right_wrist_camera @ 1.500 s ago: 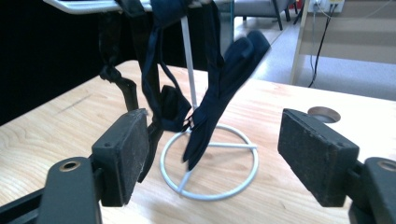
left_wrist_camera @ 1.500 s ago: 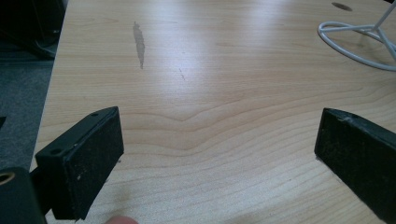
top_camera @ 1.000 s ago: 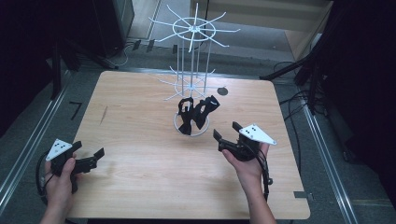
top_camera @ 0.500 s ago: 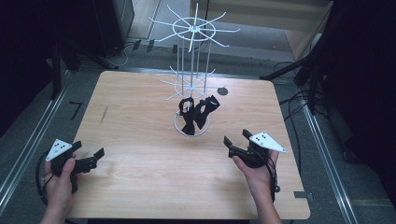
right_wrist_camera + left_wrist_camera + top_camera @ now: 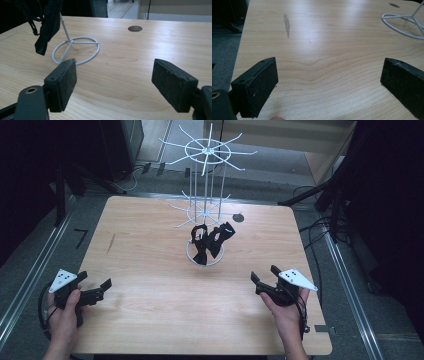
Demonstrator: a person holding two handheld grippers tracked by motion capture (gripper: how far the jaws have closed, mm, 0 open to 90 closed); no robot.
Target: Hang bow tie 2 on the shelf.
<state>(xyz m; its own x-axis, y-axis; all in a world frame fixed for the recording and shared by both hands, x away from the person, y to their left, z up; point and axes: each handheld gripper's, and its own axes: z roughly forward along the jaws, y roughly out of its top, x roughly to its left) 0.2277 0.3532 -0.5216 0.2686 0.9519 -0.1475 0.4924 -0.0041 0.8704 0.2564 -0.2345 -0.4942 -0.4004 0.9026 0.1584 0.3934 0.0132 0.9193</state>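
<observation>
On a light wooden table (image 5: 150, 250), a white wire rack (image 5: 205, 195) stands near the middle, with black fabric pieces (image 5: 210, 240) hanging from its lower arms just above its round base ring (image 5: 75, 50). Near the front left corner, the left gripper (image 5: 95, 292) rests low over the wood, jaws spread wide and empty. Near the front right edge, the right gripper (image 5: 265, 280) is held the same way, jaws wide apart with nothing between them, pointing toward the rack. Both grippers sit well apart from the rack.
</observation>
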